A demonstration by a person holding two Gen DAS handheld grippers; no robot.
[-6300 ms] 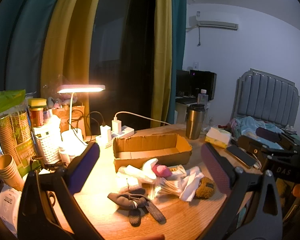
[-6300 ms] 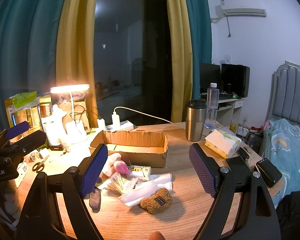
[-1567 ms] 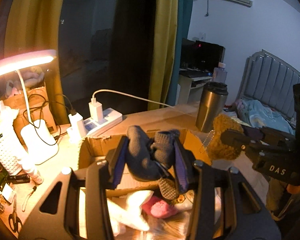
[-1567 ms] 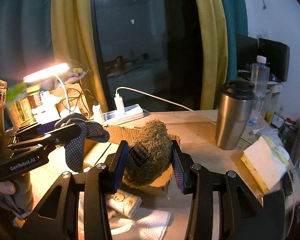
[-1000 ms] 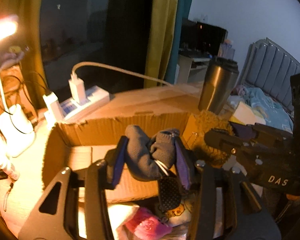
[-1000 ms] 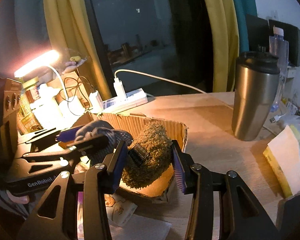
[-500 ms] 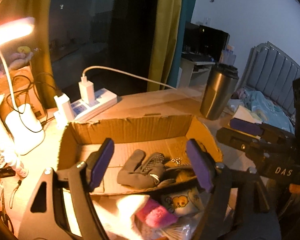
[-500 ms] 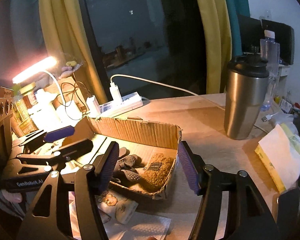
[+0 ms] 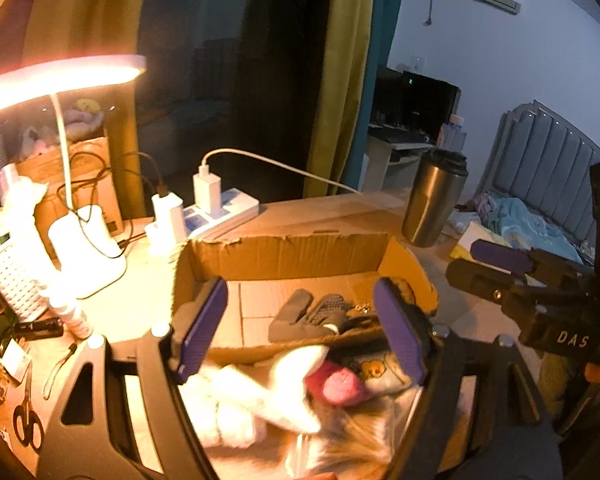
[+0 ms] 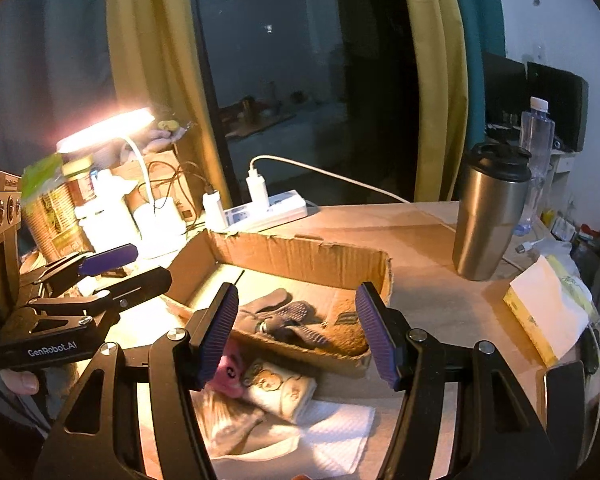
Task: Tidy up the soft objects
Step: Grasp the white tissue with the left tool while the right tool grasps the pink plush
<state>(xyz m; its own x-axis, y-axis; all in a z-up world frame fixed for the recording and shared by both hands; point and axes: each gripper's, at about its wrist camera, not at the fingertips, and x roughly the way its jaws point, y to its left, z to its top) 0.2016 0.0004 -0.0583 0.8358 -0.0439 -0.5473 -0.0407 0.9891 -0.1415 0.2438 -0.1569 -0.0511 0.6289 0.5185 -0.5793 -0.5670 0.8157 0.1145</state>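
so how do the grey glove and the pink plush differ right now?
The grey glove lies inside the cardboard box; the pink plush sits on the table outside it, by the box's near wall. The glove is flat and dark, the plush rounded and bright. Neither is held by a hand-held gripper.

Both wrist views look closely down from opposite sides onto the cardboard box [image 9: 284,254] [image 10: 300,254].

Two readable labels, both on gripper bodies.
"DAS" in white letters on the black body of the right gripper [image 9: 500,258], seen from the left wrist view, right of the cardboard box [image 9: 284,252]. "GenRobot.AI" in white on the black body of the left gripper [image 10: 112,266], seen from the right wrist view, left of the cardboard box. Print on packaging near the lamp too blurred to read.
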